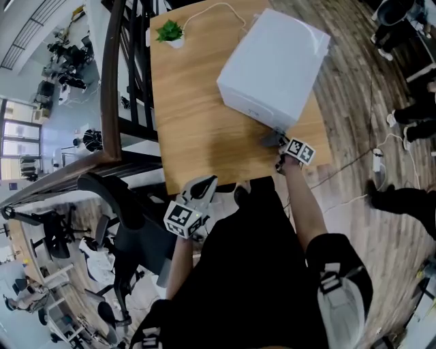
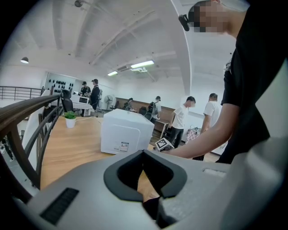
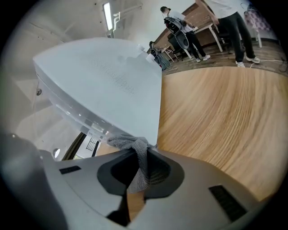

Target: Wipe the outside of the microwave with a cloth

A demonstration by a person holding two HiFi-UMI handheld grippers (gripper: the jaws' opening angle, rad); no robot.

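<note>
Microwave point(image 1: 272, 65): a white box toward the far right corner of the table point(image 1: 197, 116), set askew so one corner points at the person; the power cord point(image 1: 218, 8) runs off the far edge.
Cloth point(image 3: 135, 148): grey knit, bunched and pinched by one end, with its free fold lying against the lower near corner of the microwave.
Right gripper point(image 3: 137, 173): jaws closed tight on the cloth; it reaches in at the right edge of the table, low by the base, so the fold meets the outer wall.
Left gripper point(image 1: 204, 187): jaws together with nothing between them; it hangs off the near edge, well apart from the microwave, probably to keep clear of the wiping arm.
Plant point(image 1: 170, 32): small pot at the far left, out of the way.
Stage: wiping looks to be under way at the bottom corner; most of the shell seems not yet reached.
</note>
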